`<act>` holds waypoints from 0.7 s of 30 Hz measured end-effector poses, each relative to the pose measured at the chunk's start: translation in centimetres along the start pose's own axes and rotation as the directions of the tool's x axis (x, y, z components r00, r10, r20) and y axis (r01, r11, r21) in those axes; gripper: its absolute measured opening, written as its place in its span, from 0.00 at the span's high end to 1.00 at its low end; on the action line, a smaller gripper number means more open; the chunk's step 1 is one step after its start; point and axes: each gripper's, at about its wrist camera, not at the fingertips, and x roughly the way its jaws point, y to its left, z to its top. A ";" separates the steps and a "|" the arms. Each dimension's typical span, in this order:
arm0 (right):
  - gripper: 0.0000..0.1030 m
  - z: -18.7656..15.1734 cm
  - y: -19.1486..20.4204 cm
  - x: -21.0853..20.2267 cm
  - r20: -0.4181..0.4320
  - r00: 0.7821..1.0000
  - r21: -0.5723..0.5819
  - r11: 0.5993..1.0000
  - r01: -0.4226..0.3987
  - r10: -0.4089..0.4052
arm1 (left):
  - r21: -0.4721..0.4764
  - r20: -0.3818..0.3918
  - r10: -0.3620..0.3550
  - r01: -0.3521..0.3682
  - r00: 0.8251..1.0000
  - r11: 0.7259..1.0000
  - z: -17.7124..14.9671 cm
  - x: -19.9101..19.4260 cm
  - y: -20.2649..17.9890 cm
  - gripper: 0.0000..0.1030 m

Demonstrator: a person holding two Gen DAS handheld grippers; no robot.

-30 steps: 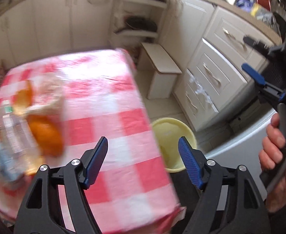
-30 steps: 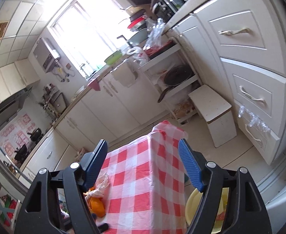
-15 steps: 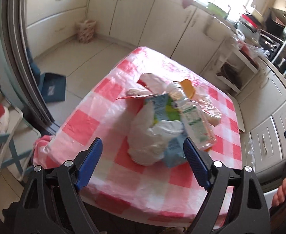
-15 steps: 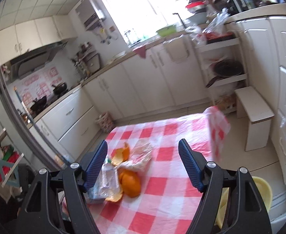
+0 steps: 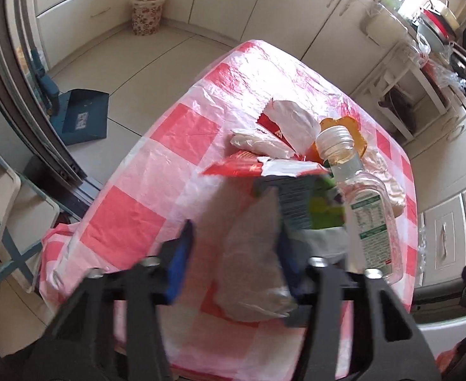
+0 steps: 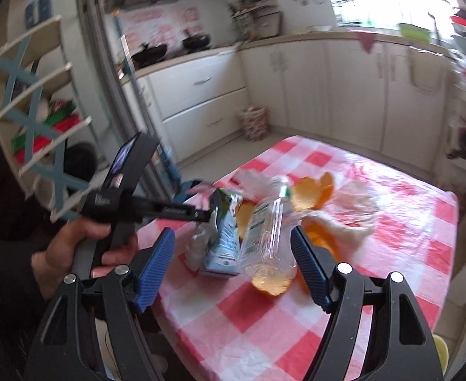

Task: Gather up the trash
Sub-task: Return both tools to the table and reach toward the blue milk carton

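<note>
Left gripper [image 5: 233, 254]: jaws straddle the crumpled white plastic bag [image 5: 252, 273] at frame centre-bottom; contact cannot be confirmed. Right gripper [image 6: 233, 270]: jaws spread wide, holding nothing, before the plastic bottle [image 6: 269, 231] at mid-frame.

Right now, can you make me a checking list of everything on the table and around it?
Surface: red-and-white checked tablecloth, wrinkled, drooping over the table's edges.
Job's things: clear plastic bottle lying down with a little yellowish liquid; drink carton beside it; orange peels; white crumpled bag; red-and-white wrappers.
Clutter: nothing seen apart from the trash pile.
Grippers: left gripper open, fingers either side of the white bag; right gripper open, above the table's near edge.
Cables: nothing seen.
Surroundings: cream kitchen cabinets, flowered basket on the floor, blue dustpan, yellow bowl low beside the table.
</note>
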 end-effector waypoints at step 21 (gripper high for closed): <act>0.30 -1.9 3.0 11.8 -0.183 0.967 0.171 0.974 -0.148 0.179 | 0.010 -0.014 0.006 -0.005 1.000 1.000 -0.1 -3.0 8.6 0.70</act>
